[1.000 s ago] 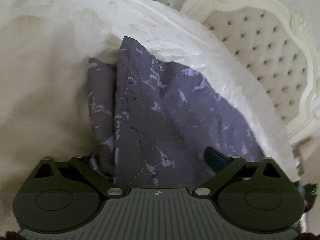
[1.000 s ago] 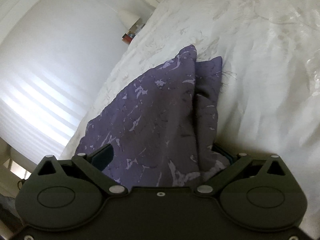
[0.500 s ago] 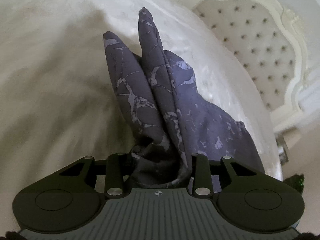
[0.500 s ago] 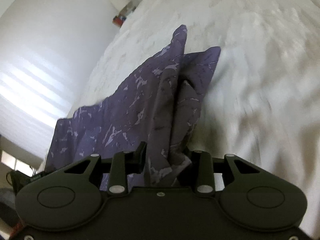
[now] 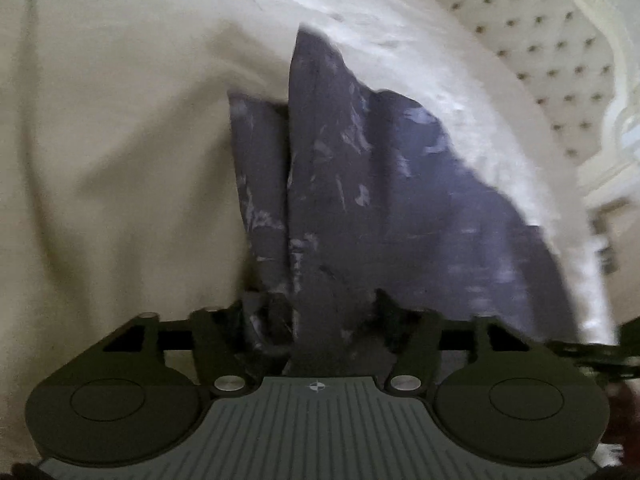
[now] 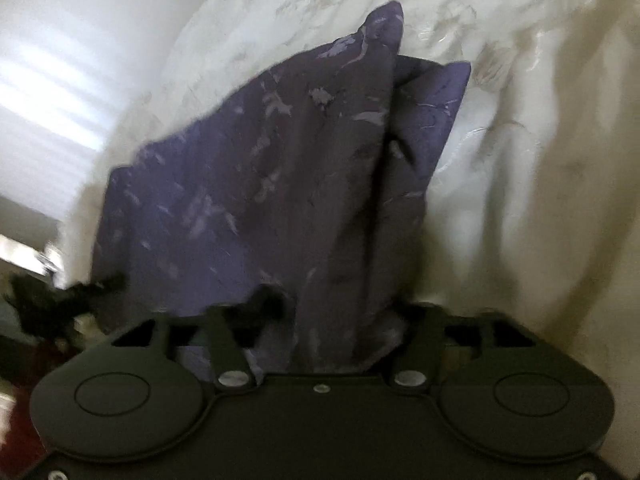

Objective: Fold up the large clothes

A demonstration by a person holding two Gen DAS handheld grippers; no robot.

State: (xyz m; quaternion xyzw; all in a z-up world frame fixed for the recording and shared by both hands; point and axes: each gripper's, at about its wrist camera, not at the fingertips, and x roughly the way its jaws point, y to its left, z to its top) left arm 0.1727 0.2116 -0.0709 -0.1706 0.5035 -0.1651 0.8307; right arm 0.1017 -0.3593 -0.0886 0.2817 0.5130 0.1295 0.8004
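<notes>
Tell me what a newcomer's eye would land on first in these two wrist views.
The dark purple garment with pale marbled streaks, bunched into both grippers and spread across the white bedspread. The left gripper and right gripper each have cloth gathered between their fingers. In the left view, a cream tufted headboard fills the upper right corner.
</notes>
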